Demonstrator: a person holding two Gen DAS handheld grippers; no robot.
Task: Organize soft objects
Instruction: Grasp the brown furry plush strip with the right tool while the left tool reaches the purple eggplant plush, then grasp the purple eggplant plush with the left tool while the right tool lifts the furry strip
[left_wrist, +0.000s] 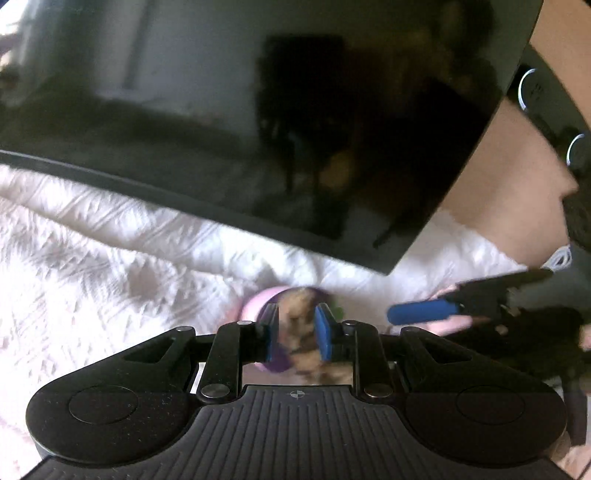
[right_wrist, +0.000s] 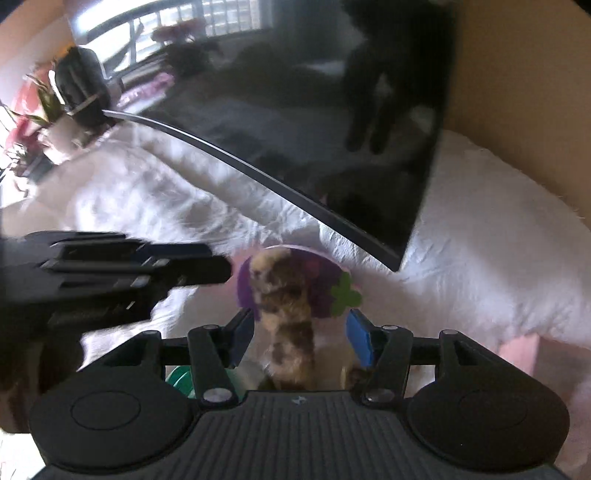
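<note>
A brown and cream plush toy (left_wrist: 300, 326) sits between the blue pads of my left gripper (left_wrist: 295, 334), which is shut on it. Behind it lies a purple and pink soft piece (left_wrist: 258, 304) with a green leaf shape (right_wrist: 345, 295). In the right wrist view the plush toy (right_wrist: 284, 306) stands between the spread fingers of my right gripper (right_wrist: 301, 338), which is open and not touching it. The left gripper's black body (right_wrist: 110, 273) reaches in from the left. The right gripper's blue finger (left_wrist: 424, 311) shows at the right of the left wrist view. Both views are blurred.
A white quilted cloth (left_wrist: 92, 251) covers the surface. A large black glossy screen (left_wrist: 258, 110) leans over it close above the toys; it also shows in the right wrist view (right_wrist: 314, 122). A green object (right_wrist: 181, 380) lies under my right gripper. Plants (right_wrist: 40, 107) stand far left.
</note>
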